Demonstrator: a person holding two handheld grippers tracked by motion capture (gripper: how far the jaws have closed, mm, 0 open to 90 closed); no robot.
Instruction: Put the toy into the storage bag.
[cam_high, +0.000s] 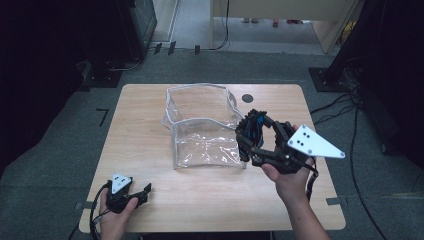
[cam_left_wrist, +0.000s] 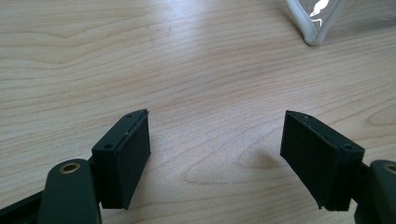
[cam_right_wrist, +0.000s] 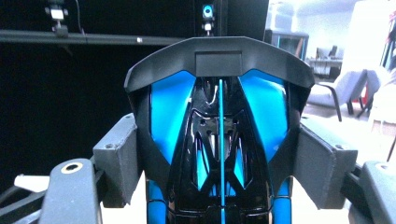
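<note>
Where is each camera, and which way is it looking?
High view: sits above the person's side, looks forward and down on the wooden table; both forearms, the left tool and right tool show.
Left gripper view: rides the left tool, looks low across the tabletop between open jaws.
Right gripper view: rides the right tool, faces level into the room; its jaws grip a black and blue toy.
Shared: the clear plastic bag shows in the high view, its corner in the left gripper view.

Clear bag (cam_high: 202, 127) blocks table (cam_high: 145, 120) centre; front free.
</note>
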